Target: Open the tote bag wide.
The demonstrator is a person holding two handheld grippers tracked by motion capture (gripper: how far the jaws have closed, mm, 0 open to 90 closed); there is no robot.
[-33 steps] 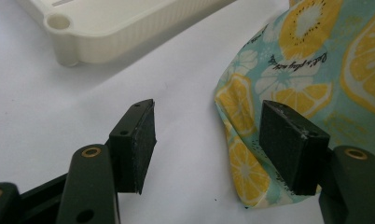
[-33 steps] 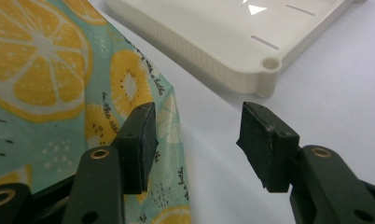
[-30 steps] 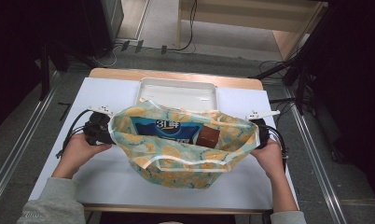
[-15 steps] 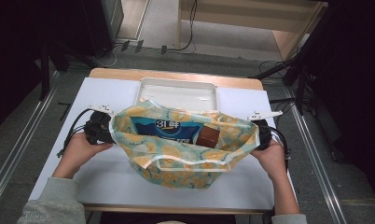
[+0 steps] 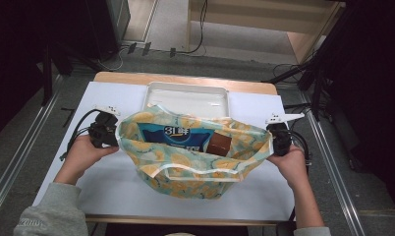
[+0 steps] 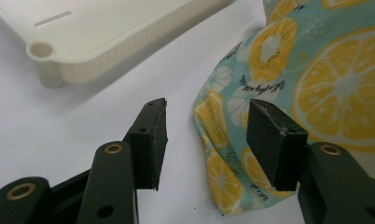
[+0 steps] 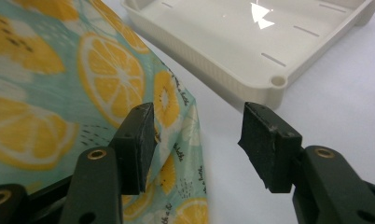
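L gripper [image 6: 206, 135] jaws just closing, bag [image 5: 195, 152] edge between, not yet pinched; R gripper [image 7: 197, 144] spread at other edge — prob to hold mouth open.

Left gripper [image 6: 206, 140] is the one on the move: its jaws have just been closing in, and in the left gripper view the bag's [image 6: 316, 84] near edge pokes into the gap between them, right pad against the cloth, left pad apart from it. In the high view, at the left of the frame, that gripper [image 5: 103, 132] sits a touch tighter to the bag's [image 5: 195, 169] left rim than in the 2 earlier pictures.
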